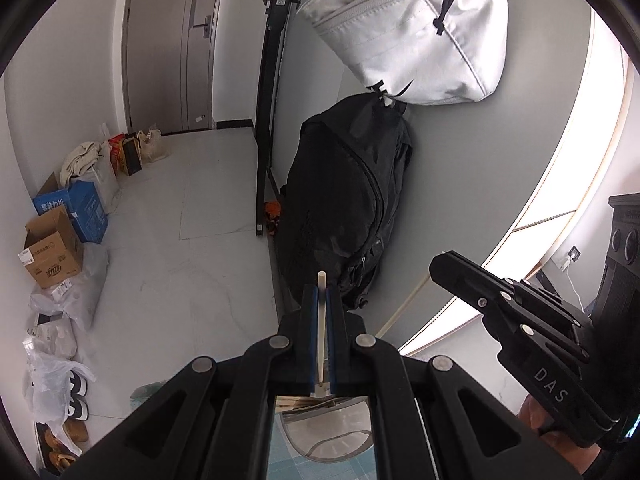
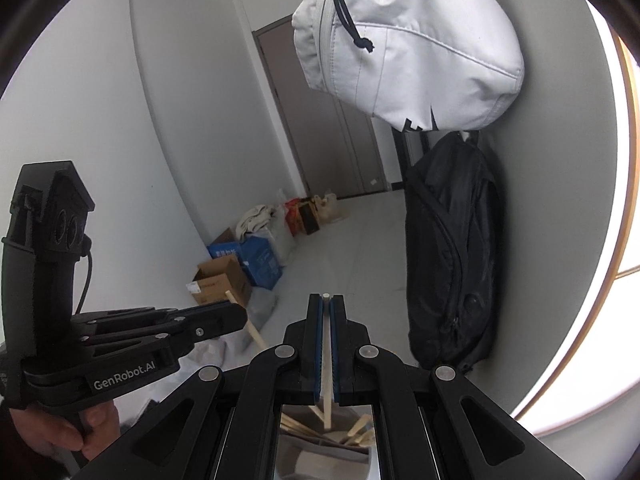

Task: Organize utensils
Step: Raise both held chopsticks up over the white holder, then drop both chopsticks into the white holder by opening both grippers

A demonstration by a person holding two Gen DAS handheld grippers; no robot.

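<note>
Left gripper (image 1: pixel 321 294) pinching a pale wooden chopstick (image 1: pixel 321 320), right gripper (image 2: pixel 327 306) pinching another chopstick (image 2: pixel 327 360), more chopsticks in a metal bowl (image 2: pixel 320 444) below, black backpack (image 1: pixel 340 200) against wall

A pale grey tiled floor (image 1: pixel 168 248) is seen. Along the wall on it are ranged an open brown cardboard box (image 1: pixel 52 250), a blue printed carton (image 1: pixel 86 208), white plastic bags (image 1: pixel 64 304) and pairs of shoes (image 1: pixel 76 408). A black fabric backpack (image 1: pixel 340 200) is seen leaning against the grey wall.
</note>
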